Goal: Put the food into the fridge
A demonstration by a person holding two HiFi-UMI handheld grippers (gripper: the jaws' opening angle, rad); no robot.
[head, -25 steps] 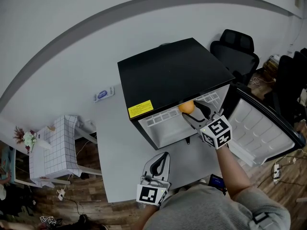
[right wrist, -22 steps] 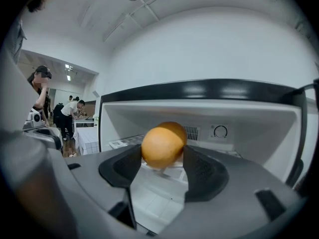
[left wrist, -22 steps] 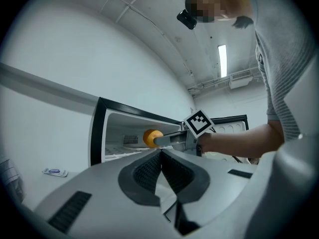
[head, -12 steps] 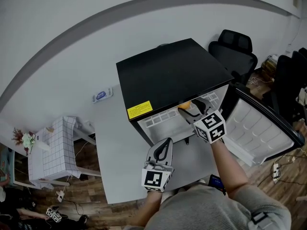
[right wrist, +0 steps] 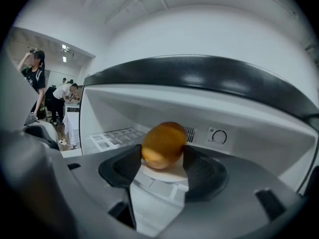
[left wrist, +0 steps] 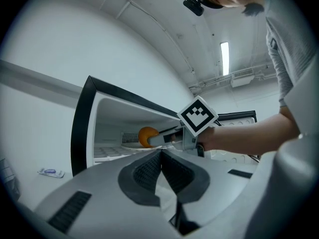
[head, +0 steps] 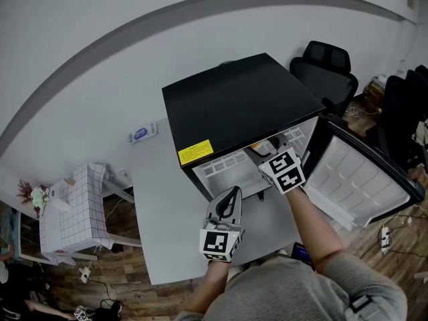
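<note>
Right tongs: right gripper (right wrist: 162, 159) has its jaws closed on the round orange fruit (right wrist: 164, 144), one pad at each side; it reaches into the small black fridge (head: 234, 99)
Left tongs: left gripper (left wrist: 161, 157) holds nothing, its jaws pressed together; it hovers over the grey table (head: 160, 206) in front of the fridge
Fruit place: inside the white compartment, just above a white round plate (right wrist: 162, 174); I cannot tell if it touches
Progress: I judge it nearly done; the fruit is inside but not yet released; opening the jaws, pulling out and closing the fridge door (head: 361, 179) remain
Around: thermostat dial (right wrist: 218, 137) behind the fruit; blue-white packet (head: 144, 132) on the table; black office chair (head: 328, 62) beyond
Obstacles: nothing seems to stand between fruit and plate; the compartment roof is close above
</note>
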